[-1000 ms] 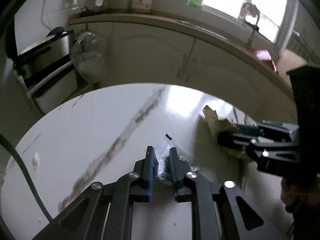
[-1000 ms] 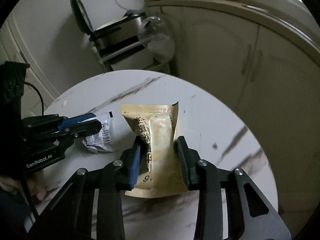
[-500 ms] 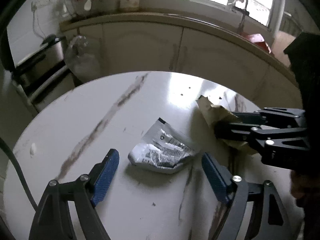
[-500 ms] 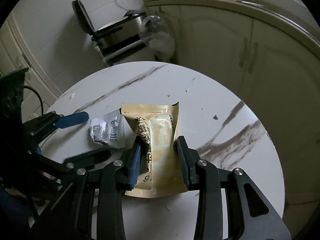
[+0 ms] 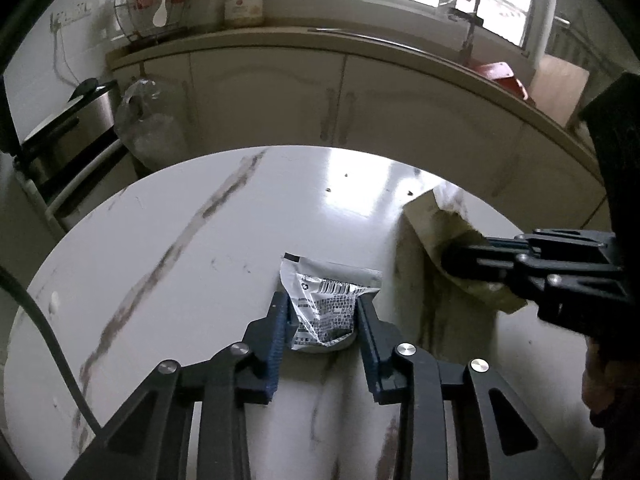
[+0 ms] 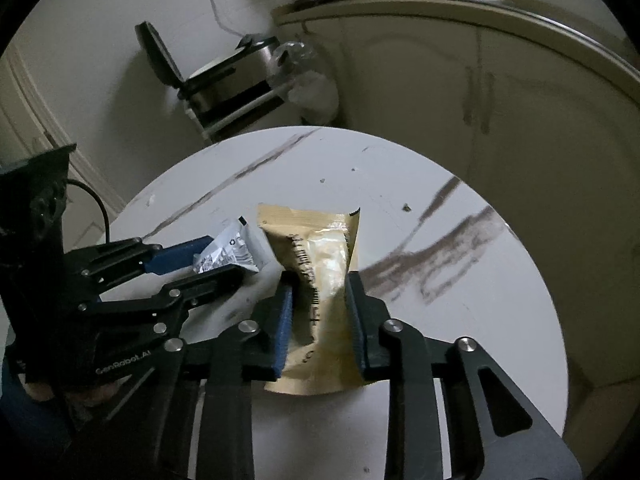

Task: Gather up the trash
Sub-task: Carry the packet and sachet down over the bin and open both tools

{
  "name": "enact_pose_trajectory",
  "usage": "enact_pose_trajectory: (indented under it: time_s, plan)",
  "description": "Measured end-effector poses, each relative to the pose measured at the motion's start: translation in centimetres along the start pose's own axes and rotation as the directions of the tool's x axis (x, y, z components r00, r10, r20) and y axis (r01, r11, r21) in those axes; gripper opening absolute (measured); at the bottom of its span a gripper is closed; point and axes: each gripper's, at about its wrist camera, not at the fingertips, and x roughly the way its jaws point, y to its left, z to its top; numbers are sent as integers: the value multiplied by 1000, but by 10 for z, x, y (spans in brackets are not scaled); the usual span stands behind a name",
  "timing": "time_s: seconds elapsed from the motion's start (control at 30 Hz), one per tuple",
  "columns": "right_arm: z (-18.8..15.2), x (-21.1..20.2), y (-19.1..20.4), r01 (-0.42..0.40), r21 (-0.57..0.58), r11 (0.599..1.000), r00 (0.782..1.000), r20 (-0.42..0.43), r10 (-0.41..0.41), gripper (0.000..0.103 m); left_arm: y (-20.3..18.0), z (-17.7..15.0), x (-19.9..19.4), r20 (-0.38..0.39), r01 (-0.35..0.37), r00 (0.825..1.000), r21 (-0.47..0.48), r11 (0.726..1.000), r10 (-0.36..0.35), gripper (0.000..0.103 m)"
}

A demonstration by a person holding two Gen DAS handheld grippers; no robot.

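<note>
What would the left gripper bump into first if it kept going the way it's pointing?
The left gripper is closing its jaws around the silver wrapper, so that goes along with it. Pointing steeply downward, it would probably meet the white marble table next, though the depth is hard to judge.

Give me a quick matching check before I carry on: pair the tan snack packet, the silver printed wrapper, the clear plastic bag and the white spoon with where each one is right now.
Things:
1. tan snack packet
2. silver printed wrapper
3. clear plastic bag
4. white spoon

Places:
A. hanging at the cabinet front beside the steel appliance
B. pinched in the right gripper
C. in the wire rack on the counter
D. between the closing jaws of the left gripper

Pairs: 1-B, 2-D, 3-A, 4-C
</note>
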Motion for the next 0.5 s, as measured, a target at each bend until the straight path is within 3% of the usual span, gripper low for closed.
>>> enact_pose_trajectory:
  time_s: [0.03,0.3,0.4,0.43,0.5]
  plan:
    - [-2,-4,-1,-4,5,1000,1000,0,4,8,-1,0,-2,1,2,1000,0,1000,-2,29]
    - [-15,-9,-1,28,-13,1000,999,-31,-29,8,-4,-10,-18,6,7,1000,-7,1000,-7,27]
    - [-13,-10,6,85,-46,995,996,-32,-86,21,-6,-14,-23,8,8,1000,-17,1000,-7,27]
    - [-12,-8,9,112,-62,992,993,-36,-114,31,-6,-15,-25,9,8,1000,-22,1000,-8,27]
    - [-11,-3,14,146,-102,984,988,-42,-151,34,-5,-14,-28,6,13,1000,-38,999,-13,27]
